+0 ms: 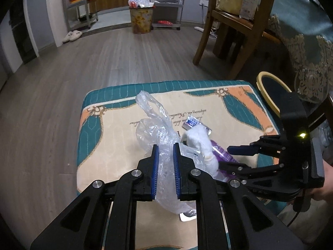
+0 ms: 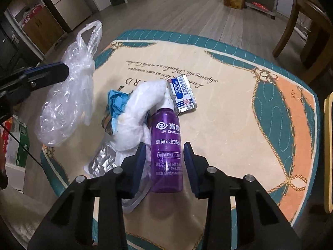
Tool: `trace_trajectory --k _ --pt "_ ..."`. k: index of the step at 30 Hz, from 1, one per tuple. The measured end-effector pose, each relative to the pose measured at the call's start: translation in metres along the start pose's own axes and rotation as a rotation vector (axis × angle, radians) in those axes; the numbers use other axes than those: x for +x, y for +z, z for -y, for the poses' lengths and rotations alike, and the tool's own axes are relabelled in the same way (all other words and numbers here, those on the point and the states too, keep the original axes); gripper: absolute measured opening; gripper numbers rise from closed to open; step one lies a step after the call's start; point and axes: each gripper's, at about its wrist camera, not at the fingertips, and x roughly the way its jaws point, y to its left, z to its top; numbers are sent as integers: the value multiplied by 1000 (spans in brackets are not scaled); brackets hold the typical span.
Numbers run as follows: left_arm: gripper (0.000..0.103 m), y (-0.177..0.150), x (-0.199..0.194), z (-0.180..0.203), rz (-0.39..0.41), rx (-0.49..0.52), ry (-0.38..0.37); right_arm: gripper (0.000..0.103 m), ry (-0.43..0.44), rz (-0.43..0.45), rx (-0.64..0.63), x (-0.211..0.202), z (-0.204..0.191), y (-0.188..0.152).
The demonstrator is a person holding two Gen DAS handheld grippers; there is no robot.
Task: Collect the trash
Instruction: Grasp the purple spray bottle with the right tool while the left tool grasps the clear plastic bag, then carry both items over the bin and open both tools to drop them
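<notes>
We see left gripper jaws clamped on crinkled clear plastic bag, film bunched between ribbed blue pads, at lower centre of left view. Right gripper jaws straddle smooth purple bottle lying at lower centre of right view; gap shows at right pad, no grip. We note fluffy white wad touching bottle, foil sachet above it. Quilted cushion beneath. Only right view shows crumpled blue scrap; only left view shows full bin at top centre.
</notes>
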Motion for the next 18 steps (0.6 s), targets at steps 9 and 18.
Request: trace_trajectory --k 9,18 --pt "15 5 -1 0 6 -7 -11 32 32 -30 -32 0 -1 1" --pt "15 23 -13 11 61 -6 -37 32 50 60 4 -51 16 -5"
